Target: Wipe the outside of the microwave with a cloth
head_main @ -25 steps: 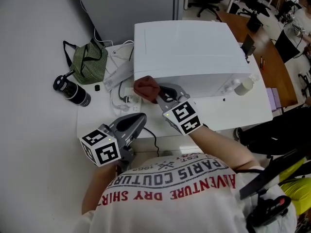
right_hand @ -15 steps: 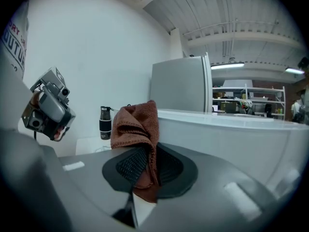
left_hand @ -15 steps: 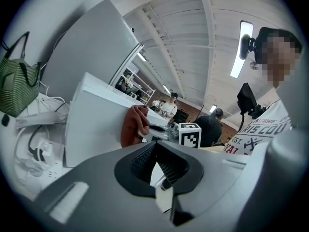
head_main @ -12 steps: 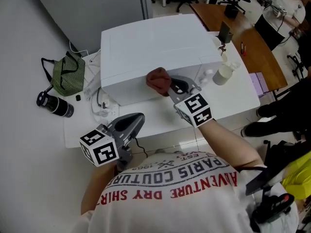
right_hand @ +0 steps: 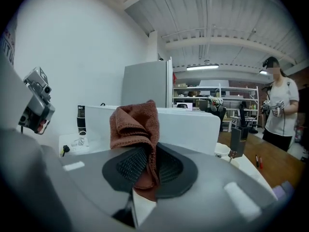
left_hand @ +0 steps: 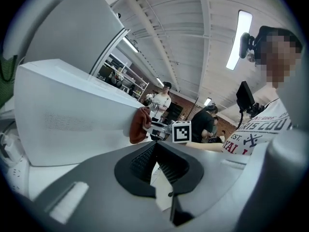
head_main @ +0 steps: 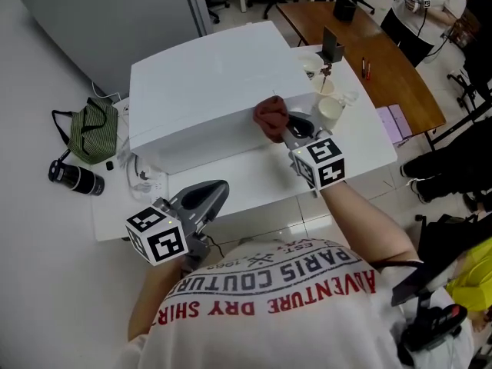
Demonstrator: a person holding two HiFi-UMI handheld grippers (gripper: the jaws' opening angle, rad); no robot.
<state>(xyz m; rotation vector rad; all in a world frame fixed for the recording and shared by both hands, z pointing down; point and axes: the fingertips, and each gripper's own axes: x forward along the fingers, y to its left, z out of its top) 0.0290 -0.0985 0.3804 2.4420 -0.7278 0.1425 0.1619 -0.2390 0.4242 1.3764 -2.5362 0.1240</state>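
Right gripper view: my right gripper [right_hand: 147, 153] has its jaws clamped on the rust-brown terry cloth [right_hand: 136, 122]. A thin lower fold is pinched between the ribbed pads, and the bunched wad sticks out past the tips.

Head view: the wad sits against the near side wall of the white boxy microwave [head_main: 207, 83], high up by the top edge and close to the right-hand corner. It looks in contact, but I can't confirm pressure. My left gripper [head_main: 217, 191] hangs over the near edge of the white worktop [head_main: 254, 179], well apart from the microwave. Its jaws are together with nothing between them.

My read is that the step in hand is wiping the near wall, with the stroke at its right end. I can't tell how much of the shell is done.

To do it well:
- Lead with the wad, not the jaw tips. Hard tips on the shell would likely scuff it.
- Angle the wrist so the wad lies flat on the wall. Use light, even pressure and overlapping horizontal passes, working from the top edge down.
- The grip is on a thin fold only, so drag could strip the cloth out. Clamp hard and trail the wad behind the jaws.
- The microwave may slide on a smooth worktop, and the free left gripper could brace it.
- A white cup [head_main: 330, 110] stands near the microwave's right end, so end the stroke at the corner.
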